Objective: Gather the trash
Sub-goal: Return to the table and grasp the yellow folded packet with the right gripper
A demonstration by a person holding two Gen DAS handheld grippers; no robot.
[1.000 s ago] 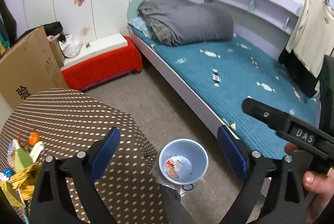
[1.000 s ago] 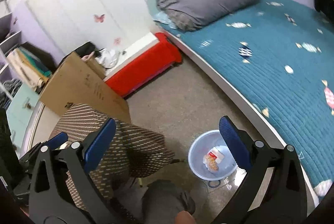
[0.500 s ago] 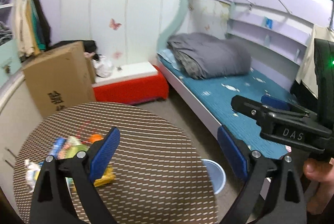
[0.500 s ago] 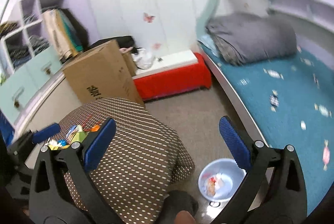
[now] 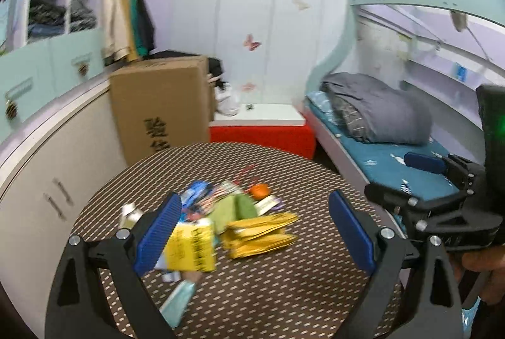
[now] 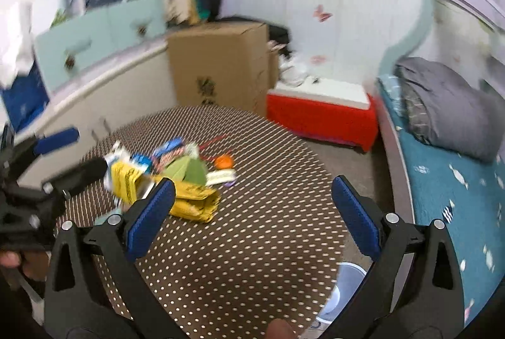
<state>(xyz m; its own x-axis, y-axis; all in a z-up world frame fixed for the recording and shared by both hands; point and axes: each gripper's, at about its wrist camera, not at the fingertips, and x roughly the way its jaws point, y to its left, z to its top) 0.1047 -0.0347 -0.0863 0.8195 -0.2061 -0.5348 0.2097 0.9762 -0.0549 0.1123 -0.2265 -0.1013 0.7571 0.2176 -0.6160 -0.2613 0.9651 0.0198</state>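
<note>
Round dotted table bears one wrapper pile; two tongs gape.

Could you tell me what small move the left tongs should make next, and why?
Probably ease the left tongs forward and down over the yellow wrapper. They stand open and empty, the trash pile lies on the dotted table, and that wrapper lies right between their fingers.

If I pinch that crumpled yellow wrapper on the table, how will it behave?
The yellow wrapper looks like thin creased foil, so it will probably be light and floppy, sagging from the pinch. Its glossy surface may slip between the fingers. Lying against the other trash, it might drag neighbours along.
</note>
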